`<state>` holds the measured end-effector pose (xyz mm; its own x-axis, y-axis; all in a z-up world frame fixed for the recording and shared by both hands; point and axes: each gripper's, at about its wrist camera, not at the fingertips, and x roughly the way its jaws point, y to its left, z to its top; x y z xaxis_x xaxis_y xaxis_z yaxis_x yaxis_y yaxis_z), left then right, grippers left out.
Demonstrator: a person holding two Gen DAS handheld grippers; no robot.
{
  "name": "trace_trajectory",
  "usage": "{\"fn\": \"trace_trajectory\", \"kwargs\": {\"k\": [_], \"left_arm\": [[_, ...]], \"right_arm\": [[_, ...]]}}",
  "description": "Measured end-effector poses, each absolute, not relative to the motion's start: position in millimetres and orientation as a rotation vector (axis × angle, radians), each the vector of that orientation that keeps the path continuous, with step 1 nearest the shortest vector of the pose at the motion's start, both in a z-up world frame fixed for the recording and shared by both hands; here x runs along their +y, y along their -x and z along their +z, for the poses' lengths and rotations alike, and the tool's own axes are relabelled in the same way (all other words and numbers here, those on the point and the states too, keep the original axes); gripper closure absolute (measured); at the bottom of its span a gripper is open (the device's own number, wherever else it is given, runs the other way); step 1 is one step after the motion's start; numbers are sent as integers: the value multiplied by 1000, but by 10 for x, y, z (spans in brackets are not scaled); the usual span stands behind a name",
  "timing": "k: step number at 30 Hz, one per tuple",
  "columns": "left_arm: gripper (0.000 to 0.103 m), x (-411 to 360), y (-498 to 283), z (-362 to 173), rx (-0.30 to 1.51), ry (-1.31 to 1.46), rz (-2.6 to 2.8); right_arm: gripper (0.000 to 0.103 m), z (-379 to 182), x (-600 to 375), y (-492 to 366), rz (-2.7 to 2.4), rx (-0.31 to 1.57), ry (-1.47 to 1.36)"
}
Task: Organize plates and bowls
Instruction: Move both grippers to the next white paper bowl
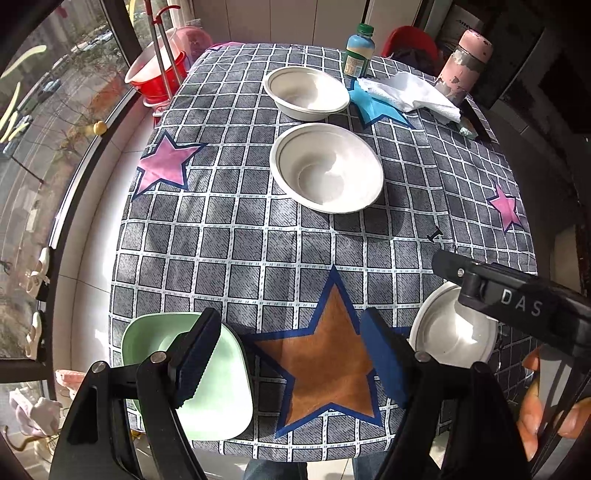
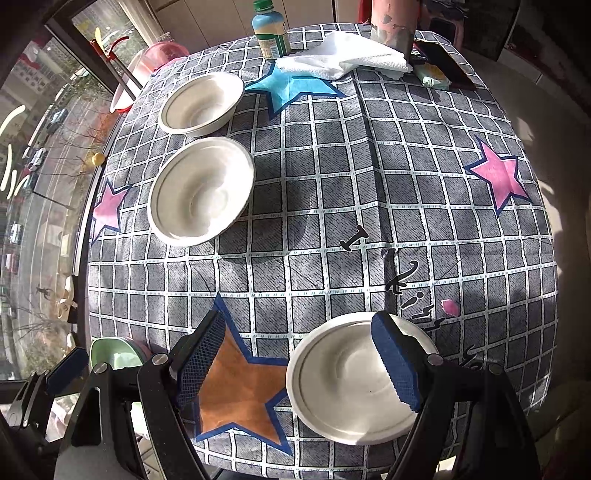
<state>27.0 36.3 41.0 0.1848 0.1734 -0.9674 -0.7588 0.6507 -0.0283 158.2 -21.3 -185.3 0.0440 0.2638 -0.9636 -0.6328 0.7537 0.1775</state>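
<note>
Left wrist view: I see my left gripper with its jaws spread wide and nothing between them, poised above the orange star printed on the grey checked tablecloth. Its left blue-padded finger overlaps a pale green square plate lying at the table's near left corner. Two white round paper bowls stand upright, close together but apart: the nearer white bowl at mid-table and the farther white bowl behind it. A third white round bowl sits at the near right edge, partly covered by my right gripper's black body.

Right wrist view: my right gripper is likewise released, jaws wide apart. Its right finger hangs over the third white bowl; its left finger lies over the orange star. I cannot tell whether either pad touches the bowl. Along the far edge stand a green-capped bottle, a crumpled white cloth and a pink worn flask.
</note>
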Motion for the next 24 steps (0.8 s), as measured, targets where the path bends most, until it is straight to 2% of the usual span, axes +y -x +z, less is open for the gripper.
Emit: {"fn": "trace_trajectory", "kwargs": {"k": [24], "left_arm": [[22,1027,-317,71,1207,699,863]], "right_arm": [[21,-2165,76,-1829,746,1407,387]]}}
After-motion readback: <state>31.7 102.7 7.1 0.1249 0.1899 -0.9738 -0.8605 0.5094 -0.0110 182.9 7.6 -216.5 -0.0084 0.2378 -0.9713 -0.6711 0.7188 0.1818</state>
